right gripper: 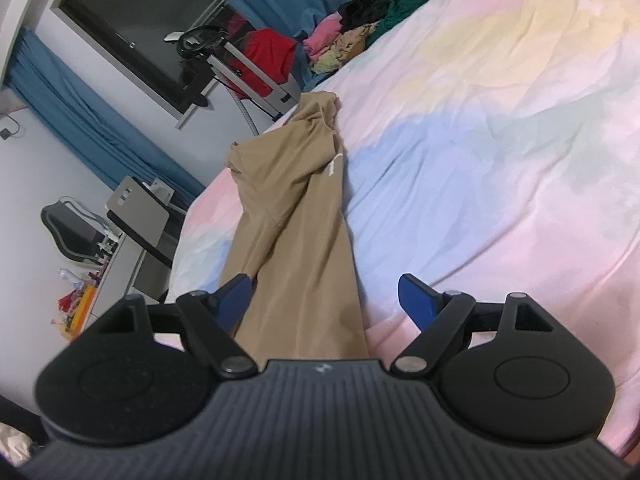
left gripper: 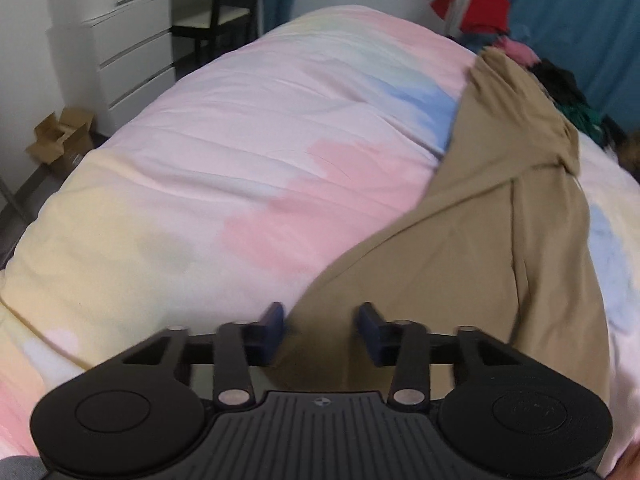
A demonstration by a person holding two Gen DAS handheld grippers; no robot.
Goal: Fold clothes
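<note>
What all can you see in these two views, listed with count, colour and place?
trousers: one, tan, lying lengthwise on the bed, near end between both sets of jaws
duvet: one, pastel pink, yellow and blue, covering the bed
clothes pile: one, pink, black, green and yellow, far end of the bed
red garment: one, hanging on a metal rack beside the bed
curtains: blue, along the window wall
drawers: one unit, white, against the wall
chair: one, black, by the drawers
box: one, brown cardboard, on the floor
left gripper: black, blue pads, jaws open
right gripper: black, blue pads, jaws open
</note>
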